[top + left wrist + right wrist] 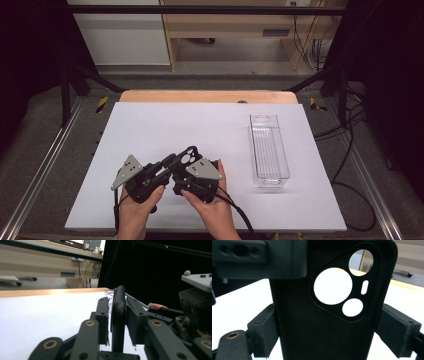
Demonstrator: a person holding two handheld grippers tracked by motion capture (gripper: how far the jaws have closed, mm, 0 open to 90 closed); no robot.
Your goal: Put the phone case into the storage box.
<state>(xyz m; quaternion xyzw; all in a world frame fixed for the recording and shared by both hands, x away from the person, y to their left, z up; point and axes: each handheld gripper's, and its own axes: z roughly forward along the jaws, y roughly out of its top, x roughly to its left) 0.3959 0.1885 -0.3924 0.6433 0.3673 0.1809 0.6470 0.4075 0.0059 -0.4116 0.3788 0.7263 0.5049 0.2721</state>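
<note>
I've got the black phone case [186, 159] lifted off the white surface [150, 125] near six o'clock. My right tongs [186, 169] clamp its sides; my left tongs [167, 165] straddle its edge, slightly apart. I reckon it's mid-handover; next, carrying it toward the clear tray [269, 150] at three o'clock.

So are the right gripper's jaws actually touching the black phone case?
Touching. In the right gripper view, both pads press against the side edges of the black phone case, no gap showing.
</note>
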